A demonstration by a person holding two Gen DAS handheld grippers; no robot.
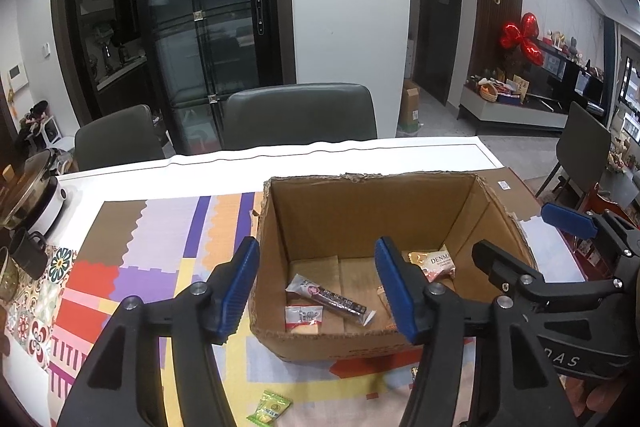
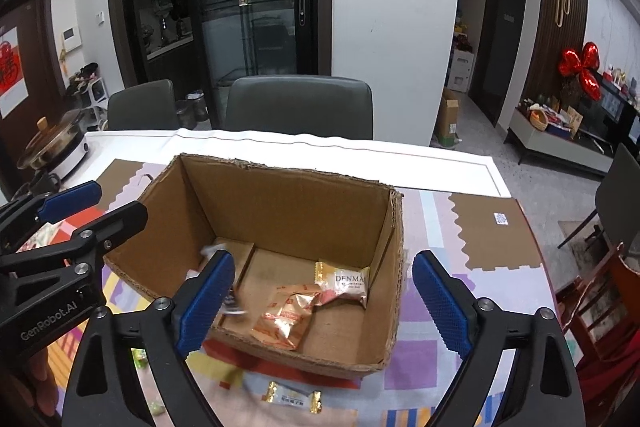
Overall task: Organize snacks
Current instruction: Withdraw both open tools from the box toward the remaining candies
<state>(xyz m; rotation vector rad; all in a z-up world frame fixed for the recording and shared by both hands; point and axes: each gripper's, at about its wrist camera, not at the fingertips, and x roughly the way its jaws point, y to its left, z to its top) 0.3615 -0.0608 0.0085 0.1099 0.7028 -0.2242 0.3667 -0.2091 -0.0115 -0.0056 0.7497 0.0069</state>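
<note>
the left gripper's right finger covers part of the cardboard box floor and the lower edge of the white denmark-lettered packet, whose lettering is cut short. in the right wrist view, a blurred pale wrapper lies half behind the right gripper's left finger; its type cannot be determined. the green candy is clipped by the bottom edge. print on the gold-ended bar is too small to read.

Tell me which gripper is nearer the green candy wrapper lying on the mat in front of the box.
Left. The left gripper hangs over the box's near left side, almost above the green candy wrapper; the right gripper is over the box's right part, farther off.
</note>
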